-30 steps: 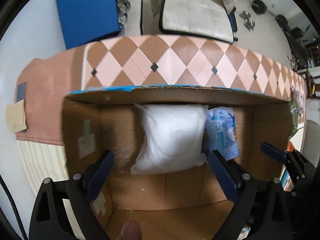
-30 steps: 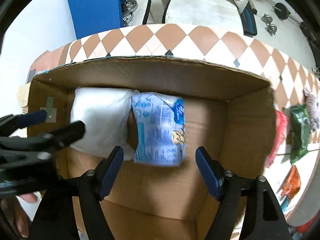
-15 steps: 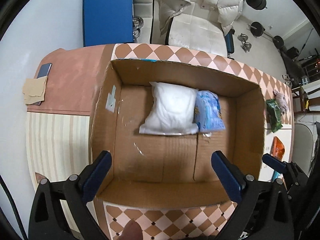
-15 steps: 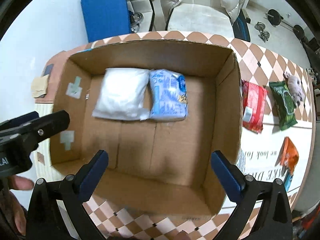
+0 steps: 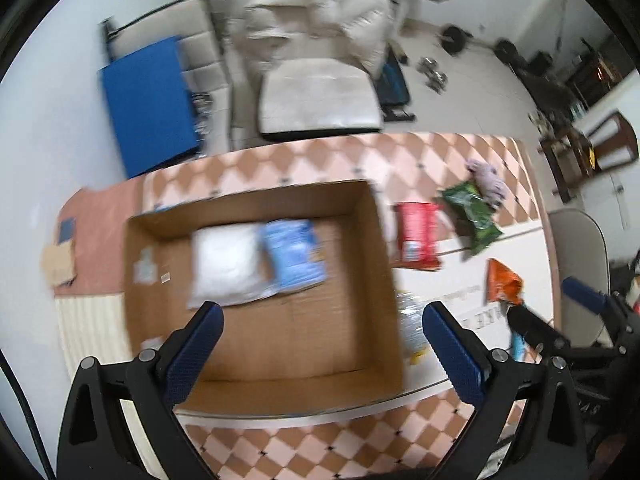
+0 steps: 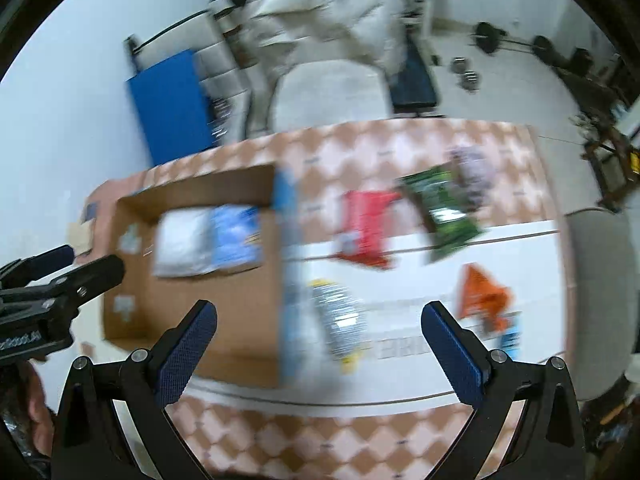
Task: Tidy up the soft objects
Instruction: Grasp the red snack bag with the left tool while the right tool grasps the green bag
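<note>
Packets' labels blurred, unreadable

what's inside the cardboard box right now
Two soft packs side by side inside the cardboard box: a white pillow-like bag and a blue printed packet. Anything beneath them is hidden.

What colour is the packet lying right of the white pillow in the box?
Light blue with white print, beside the white pillow; clearest in the left wrist view.
</note>
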Demonstrator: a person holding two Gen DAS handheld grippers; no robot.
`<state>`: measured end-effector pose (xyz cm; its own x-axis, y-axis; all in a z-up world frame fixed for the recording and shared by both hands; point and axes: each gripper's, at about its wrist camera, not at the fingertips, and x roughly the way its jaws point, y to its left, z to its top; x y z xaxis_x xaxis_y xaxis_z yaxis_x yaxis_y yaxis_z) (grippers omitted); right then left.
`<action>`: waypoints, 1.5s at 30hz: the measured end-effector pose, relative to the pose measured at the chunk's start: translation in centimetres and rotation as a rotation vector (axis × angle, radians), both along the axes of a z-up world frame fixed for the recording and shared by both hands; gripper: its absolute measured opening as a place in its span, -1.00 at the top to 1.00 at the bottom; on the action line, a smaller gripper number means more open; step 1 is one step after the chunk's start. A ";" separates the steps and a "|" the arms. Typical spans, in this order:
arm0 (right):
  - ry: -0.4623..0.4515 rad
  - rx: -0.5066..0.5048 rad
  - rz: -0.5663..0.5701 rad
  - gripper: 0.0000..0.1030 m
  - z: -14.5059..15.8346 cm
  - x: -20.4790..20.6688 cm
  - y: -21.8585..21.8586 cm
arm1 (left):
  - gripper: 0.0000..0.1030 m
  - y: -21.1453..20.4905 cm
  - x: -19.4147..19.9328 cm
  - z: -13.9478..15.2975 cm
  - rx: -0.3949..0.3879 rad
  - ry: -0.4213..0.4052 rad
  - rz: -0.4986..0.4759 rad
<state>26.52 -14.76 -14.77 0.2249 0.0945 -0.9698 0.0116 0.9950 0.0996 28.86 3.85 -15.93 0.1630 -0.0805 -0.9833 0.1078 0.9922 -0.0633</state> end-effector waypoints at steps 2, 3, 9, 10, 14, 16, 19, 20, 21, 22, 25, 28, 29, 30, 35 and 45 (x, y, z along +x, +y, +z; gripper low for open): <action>0.013 -0.018 -0.023 -1.00 -0.8 1.5 -3.4 | -0.98 -3.2 2.2 -1.3 0.003 0.036 -0.031; 0.025 -0.015 -0.026 -1.00 -1.4 2.3 -4.8 | -0.95 -5.1 3.8 -2.5 0.006 0.069 -0.050; 0.125 0.016 -0.010 -0.76 -7.6 7.6 -10.5 | -0.45 -12.8 10.6 -11.0 0.042 0.295 -0.092; 0.148 0.023 -0.001 -0.66 -9.0 8.5 -11.0 | -0.45 -13.5 11.3 -12.2 0.046 0.318 -0.090; 0.216 0.024 0.042 -0.57 -13.8 10.7 -11.6 | -0.45 -16.2 13.6 -17.4 0.105 0.418 -0.120; 0.246 0.020 0.054 -0.57 -15.6 11.4 -11.6 | -0.45 -16.8 14.1 -19.1 0.104 0.459 -0.119; 0.270 0.007 0.077 -0.57 -17.9 12.6 -11.4 | -0.45 -17.4 14.8 -21.6 0.095 0.523 -0.109; 0.278 0.004 0.078 -0.57 -18.6 13.0 -11.4 | -0.45 -17.6 15.0 -22.1 0.095 0.530 -0.107; 0.287 0.007 0.082 -0.57 -19.3 13.4 -11.4 | -0.45 -17.7 15.1 -22.5 0.095 0.538 -0.107; 0.300 0.008 0.085 -0.54 -20.0 13.7 -11.3 | -0.45 -17.8 15.3 -22.9 0.098 0.549 -0.107; 0.343 -0.011 0.067 0.00 -21.6 14.0 -11.7 | -0.45 -17.8 15.4 -23.6 0.116 0.554 -0.116; 0.379 0.012 0.004 0.08 -21.7 13.2 -13.3 | -0.45 -17.8 15.1 -23.9 0.116 0.564 -0.120; 0.390 0.015 -0.012 0.08 -21.7 12.8 -13.9 | -0.45 -17.9 14.8 -24.1 0.117 0.570 -0.124; 0.399 0.027 -0.022 0.08 -21.6 12.5 -14.3 | -0.45 -18.0 14.5 -24.5 0.121 0.577 -0.133; 0.416 0.056 -0.059 0.00 -22.5 12.5 -15.3 | -0.45 -18.8 13.2 -26.6 0.143 0.625 -0.152; 0.445 0.034 -0.065 -0.06 -24.8 13.6 -14.1 | -0.28 -18.3 12.5 -27.1 0.143 0.562 -0.103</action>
